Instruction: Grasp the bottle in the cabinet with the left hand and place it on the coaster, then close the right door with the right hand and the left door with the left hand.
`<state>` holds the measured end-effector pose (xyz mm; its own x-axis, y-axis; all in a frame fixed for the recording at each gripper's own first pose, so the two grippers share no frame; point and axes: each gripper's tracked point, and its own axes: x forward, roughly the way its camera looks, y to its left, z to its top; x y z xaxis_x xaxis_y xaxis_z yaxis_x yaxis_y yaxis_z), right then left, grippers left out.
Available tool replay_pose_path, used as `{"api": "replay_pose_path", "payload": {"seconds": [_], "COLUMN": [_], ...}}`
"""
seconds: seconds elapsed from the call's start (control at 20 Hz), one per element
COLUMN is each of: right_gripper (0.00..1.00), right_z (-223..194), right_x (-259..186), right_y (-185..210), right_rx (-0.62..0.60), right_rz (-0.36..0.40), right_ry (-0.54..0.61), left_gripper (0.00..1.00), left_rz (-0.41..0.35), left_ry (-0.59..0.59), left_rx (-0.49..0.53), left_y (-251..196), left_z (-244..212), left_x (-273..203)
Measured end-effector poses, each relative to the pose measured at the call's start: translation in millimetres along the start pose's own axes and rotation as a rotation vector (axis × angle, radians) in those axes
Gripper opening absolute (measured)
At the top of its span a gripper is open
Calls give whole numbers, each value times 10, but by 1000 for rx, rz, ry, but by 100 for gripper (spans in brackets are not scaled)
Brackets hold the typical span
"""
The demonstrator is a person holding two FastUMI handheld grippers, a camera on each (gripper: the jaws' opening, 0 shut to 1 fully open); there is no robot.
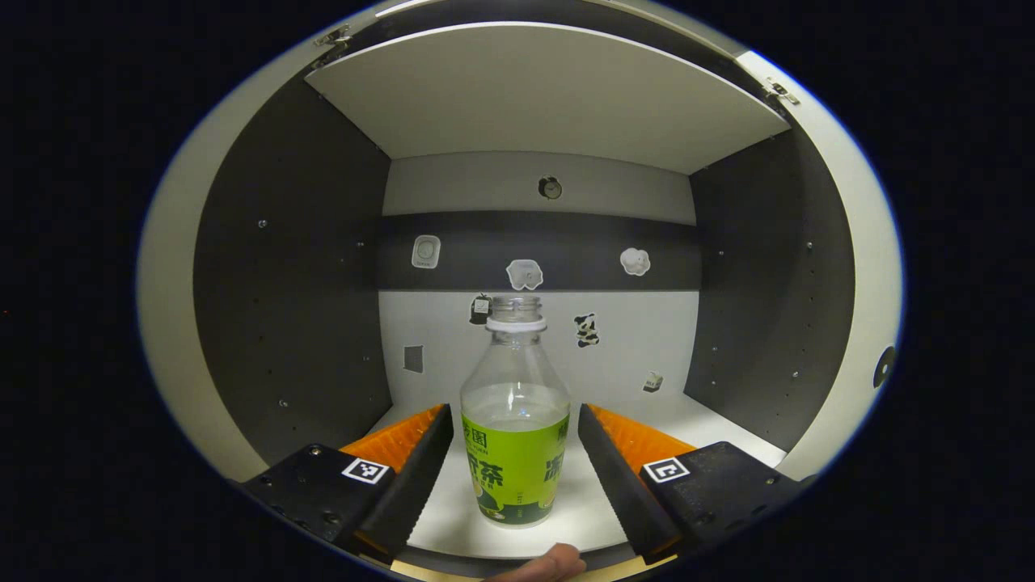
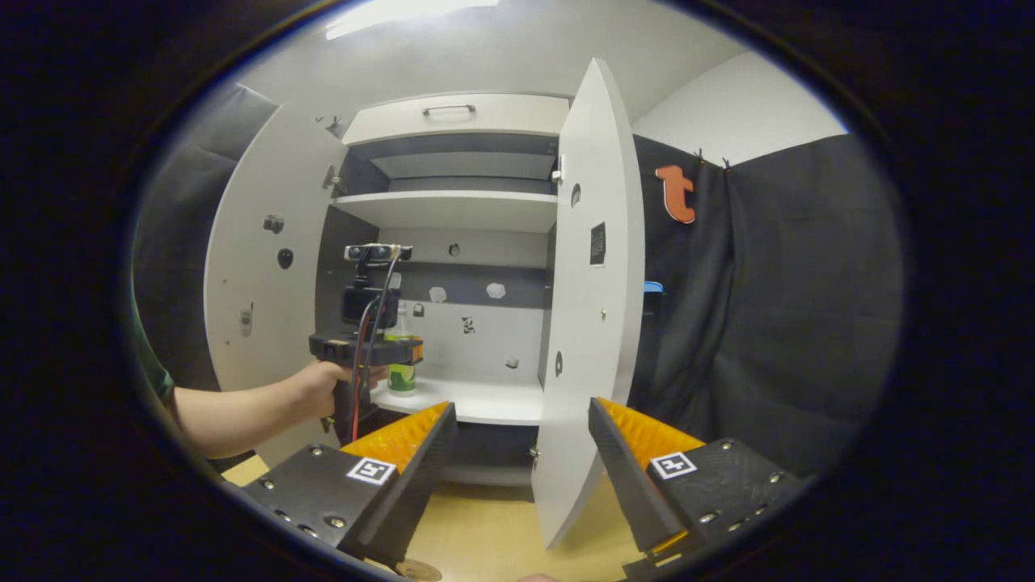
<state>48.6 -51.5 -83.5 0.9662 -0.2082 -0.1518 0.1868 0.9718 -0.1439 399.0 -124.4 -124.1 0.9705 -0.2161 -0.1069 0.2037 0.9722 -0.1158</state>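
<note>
A clear bottle [image 1: 515,428] with a green label and no cap stands upright on the cabinet's lower shelf [image 1: 711,424]. My left gripper [image 1: 514,412] is open, one finger on each side of the bottle with a narrow gap on both sides. In the right gripper view a hand holds the left gripper [image 2: 408,352] at the bottle [image 2: 400,370] inside the cabinet. My right gripper [image 2: 521,406] is open and holds nothing, out in front of the cabinet. Both doors stand open: the left door [image 2: 259,267] and the right door [image 2: 594,283].
Small stickers dot the cabinet's back wall [image 1: 631,339], and an upper shelf [image 1: 534,89] hangs overhead. A wooden table top [image 2: 485,533] lies below the cabinet, with a round disc [image 2: 420,571] at its near edge. The right door's lower edge hangs over the table.
</note>
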Motion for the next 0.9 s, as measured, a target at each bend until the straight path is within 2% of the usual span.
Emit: {"api": "replay_pose_path", "payload": {"seconds": [0.05,0.1,0.15,0.25,0.3,0.5,0.7,0.9], "right_gripper": [99,99,99,94,99,99,99,98], "right_z": [1,-16,-35,-76,-84,-150,-144,-82], "right_x": [-28,-53,-82,-162,-212,-363,-555,-755], "right_y": [-5,-17,-21,-28,-18,-74,-168,-177], "right_rx": [0,1,1,9,21,67,63,94], "right_rz": [1,2,2,11,20,24,15,49], "right_ry": [-3,-4,0,10,11,24,18,-7], "left_gripper": [98,83,81,80,80,80,78,80], "left_rz": [-10,-9,-30,-39,-38,-53,-62,-67], "left_ry": [17,29,27,26,27,18,-1,-36], "left_rx": [6,2,-5,-26,-31,-32,-40,-44], "left_y": [-15,-19,-51,-60,-53,-92,-137,-174], "left_z": [-37,-53,-27,28,46,90,140,204], "left_x": [10,-57,-85,-225,-310,-678,-1131,-1625]}}
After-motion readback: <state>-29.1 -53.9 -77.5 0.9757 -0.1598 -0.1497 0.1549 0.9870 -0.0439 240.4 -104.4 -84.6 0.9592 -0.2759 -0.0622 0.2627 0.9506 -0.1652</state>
